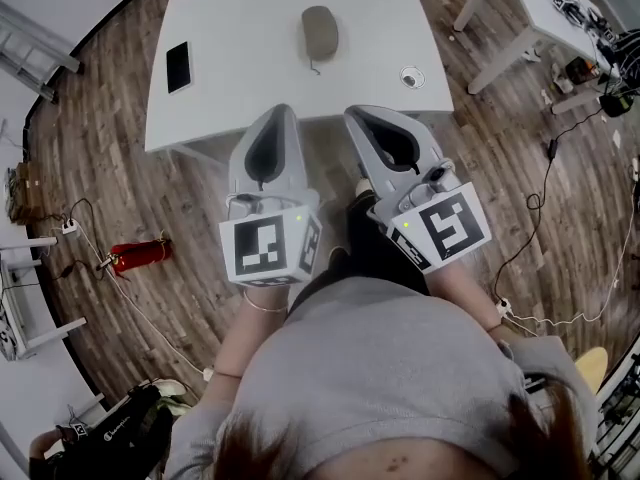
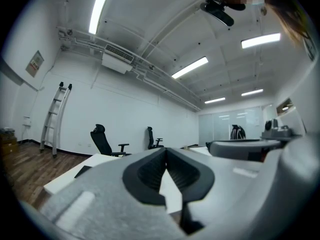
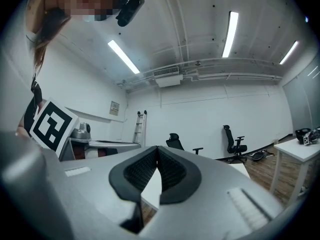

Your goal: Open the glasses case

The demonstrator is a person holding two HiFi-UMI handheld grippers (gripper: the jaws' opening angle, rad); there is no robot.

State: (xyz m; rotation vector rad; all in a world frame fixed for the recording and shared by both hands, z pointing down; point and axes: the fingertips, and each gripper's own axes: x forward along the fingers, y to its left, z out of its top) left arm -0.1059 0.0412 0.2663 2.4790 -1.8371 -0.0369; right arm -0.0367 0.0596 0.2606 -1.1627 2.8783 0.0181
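Head view: the case (image 1: pixel 320 33), a grey oval pouch that is shut, lies on the far half of the white table (image 1: pixel 250 88). Its long axis runs away from the person, and a short cord trails from its near end. The left gripper (image 1: pixel 283 112) and right gripper (image 1: pixel 354 116) are held side by side, both pointing level toward the table, with their tips at about its near edge in this view. The case lies straight ahead, between the two lines of pointing and well apart from both tips, so neither gripper is clearly the nearer. The coming reach is therefore judged to go forward and down, with one gripper to each side of the case. A phone (image 1: pixel 179 66) lies to the left of the case and clear of that path. Left gripper view: the left gripper (image 2: pixel 166 150) has its jaws together at the tips, with nothing between the ribbed pads. Right gripper view: the right gripper (image 3: pixel 157 148) is likewise closed and empty. Both gripper views settle the jaw state, which the head view shows only from above. Neither shows the case: they look over the table at chairs (image 3: pixel 235 143), a ladder (image 2: pixel 56 116) and the ceiling, so only the head view places the case.
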